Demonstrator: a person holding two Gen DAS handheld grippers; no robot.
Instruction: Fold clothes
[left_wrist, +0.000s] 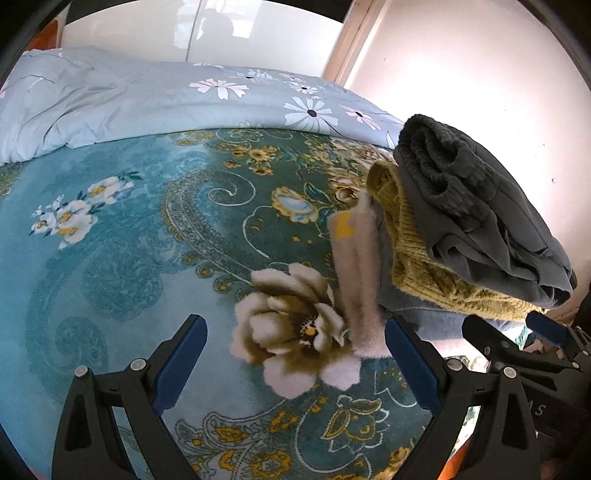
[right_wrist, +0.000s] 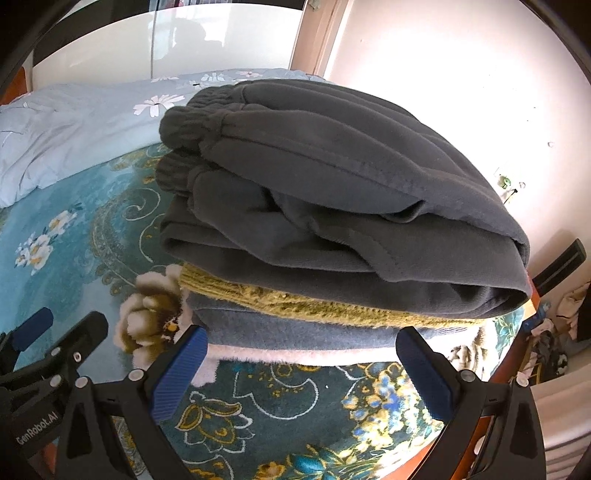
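Observation:
A stack of folded clothes rests on the bed's teal floral blanket (left_wrist: 110, 240). On top lie dark grey sweatpants (right_wrist: 332, 192) (left_wrist: 480, 206), under them a mustard knit sweater (right_wrist: 295, 299) (left_wrist: 413, 251), then a blue-grey garment (right_wrist: 314, 332) and a pale pink fuzzy one (left_wrist: 358, 288) (right_wrist: 295, 356) at the bottom. My left gripper (left_wrist: 295, 354) is open above the blanket, just left of the stack. My right gripper (right_wrist: 301, 363) is open in front of the stack's near edge, nothing between its fingers. The other gripper (right_wrist: 48, 354) shows at the lower left of the right wrist view.
A light blue quilt with white daisies (left_wrist: 147, 96) is bunched at the far side of the bed (right_wrist: 74, 122). A white glossy wardrobe (left_wrist: 221, 33) stands behind. A pale wall (left_wrist: 480, 92) is at right. Clutter lies on the floor (right_wrist: 550, 332) beyond the bed's right edge.

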